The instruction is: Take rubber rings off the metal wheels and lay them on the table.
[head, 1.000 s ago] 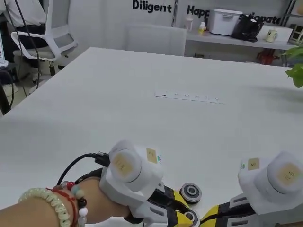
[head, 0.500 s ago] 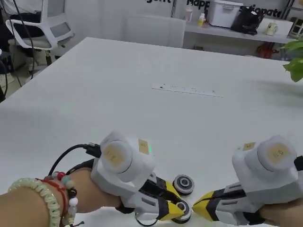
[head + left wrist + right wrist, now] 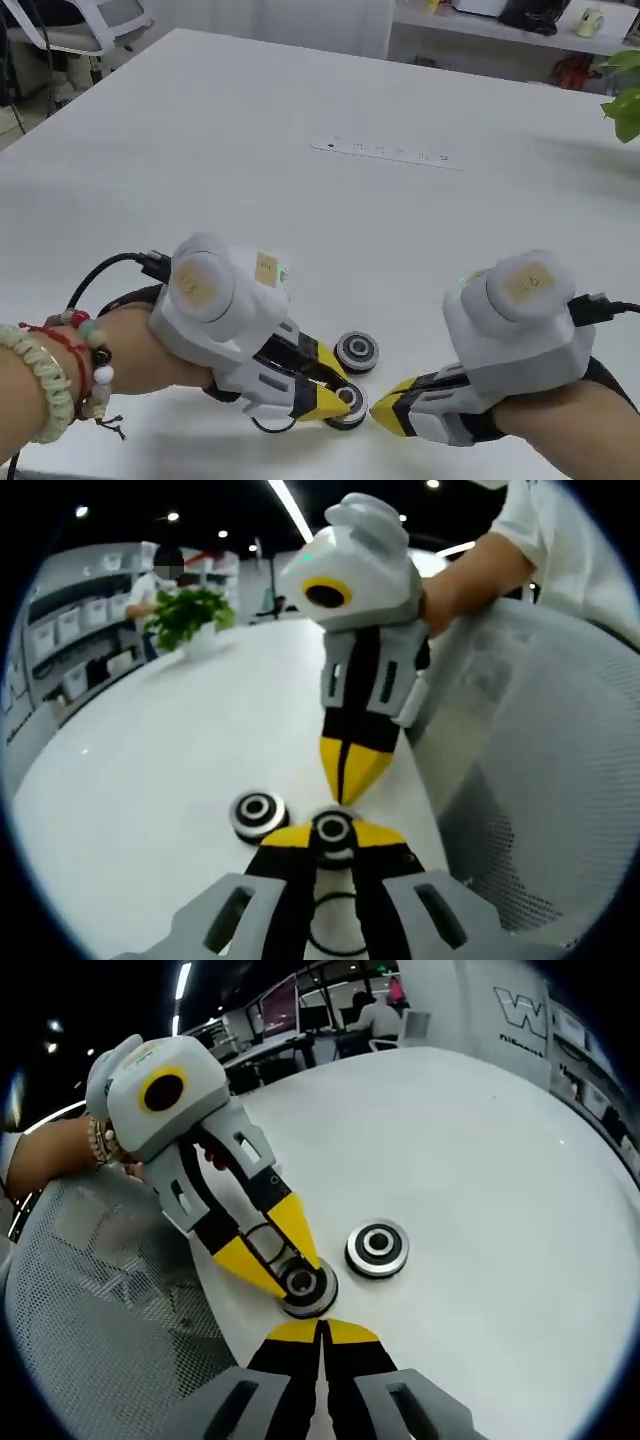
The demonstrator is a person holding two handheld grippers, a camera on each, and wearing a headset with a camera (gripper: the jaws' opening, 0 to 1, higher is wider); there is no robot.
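Near edge of white table (image 3: 300,200): left gripper (image 3: 335,392) clamped on small silver metal wheel with black rubber ring (image 3: 350,402); right gripper (image 3: 385,408) pinched shut, empty, tip just beside it. Risk: ring tugged, clamp slips, wheel squirts off edge. Second matching wheel (image 3: 356,351) flat alongside, dark ring apparently seated.

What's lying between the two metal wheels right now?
Nothing: in the right gripper view, bare table separates the gripped wheel from the free wheel.
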